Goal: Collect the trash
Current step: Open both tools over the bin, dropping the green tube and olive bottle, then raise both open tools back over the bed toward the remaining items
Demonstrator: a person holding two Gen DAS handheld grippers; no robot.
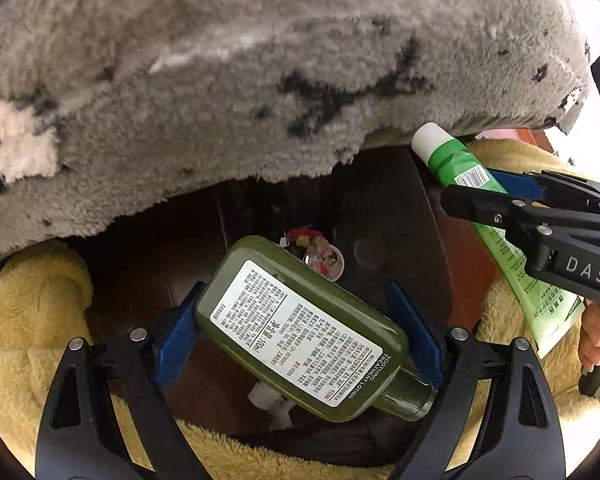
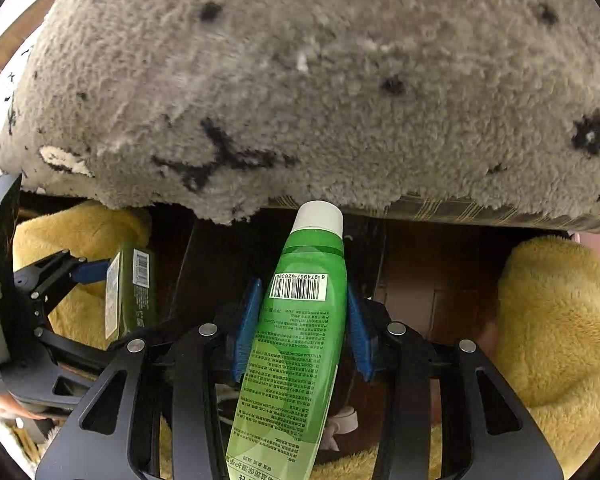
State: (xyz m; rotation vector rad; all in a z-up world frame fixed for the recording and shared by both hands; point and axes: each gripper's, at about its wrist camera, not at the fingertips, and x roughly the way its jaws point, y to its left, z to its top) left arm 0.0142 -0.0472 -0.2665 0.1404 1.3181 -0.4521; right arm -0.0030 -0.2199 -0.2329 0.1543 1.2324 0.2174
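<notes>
My left gripper (image 1: 300,332) is shut on a dark green lotion bottle (image 1: 308,332) with a white label, held crosswise between the blue pads over a dark bin opening (image 1: 259,220). My right gripper (image 2: 302,320) is shut on a bright green tube (image 2: 295,340) with a white cap, pointing forward over the same opening. The tube (image 1: 468,172) and right gripper (image 1: 540,216) show at the right in the left wrist view. The bottle (image 2: 131,292) and left gripper (image 2: 59,276) show at the left in the right wrist view.
A grey fluffy rug (image 1: 259,72) with black marks fills the upper half of both views. Yellow plush fabric (image 1: 27,320) surrounds the dark bin; it also shows at the right (image 2: 560,320). Small scraps and a round printed item (image 1: 328,260) lie inside the bin.
</notes>
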